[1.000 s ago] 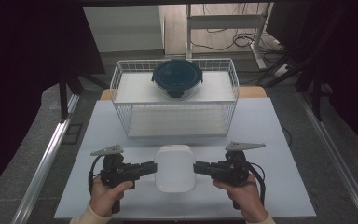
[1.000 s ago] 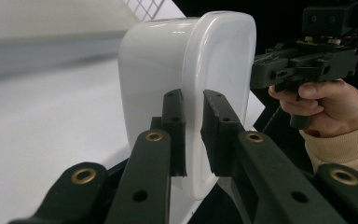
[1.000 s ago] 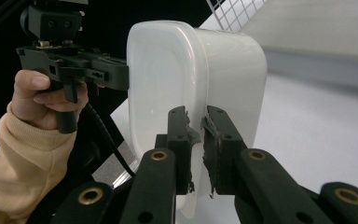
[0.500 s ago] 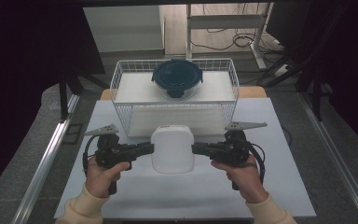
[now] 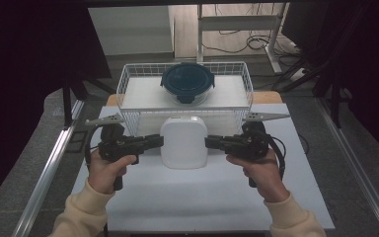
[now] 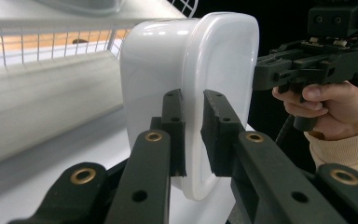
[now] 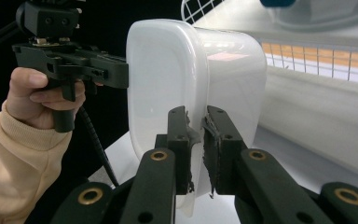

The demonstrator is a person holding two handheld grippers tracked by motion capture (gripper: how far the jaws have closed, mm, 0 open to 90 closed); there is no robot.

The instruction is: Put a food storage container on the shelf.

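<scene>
While pinched at its rim on opposite sides by left gripper [image 5: 154,141] and right gripper [image 5: 212,142], white container [image 5: 184,141] held above counter [image 5: 177,197], just before wire basket [image 5: 128,84].

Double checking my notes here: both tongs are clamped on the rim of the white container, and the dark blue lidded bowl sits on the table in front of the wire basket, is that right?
Not quite. The dark blue lidded bowl sits inside the wire basket, not on the table in front of it; the high view shows this. The rest holds: the left tongs and right tongs are each clamped on the rim of the white container.
</scene>
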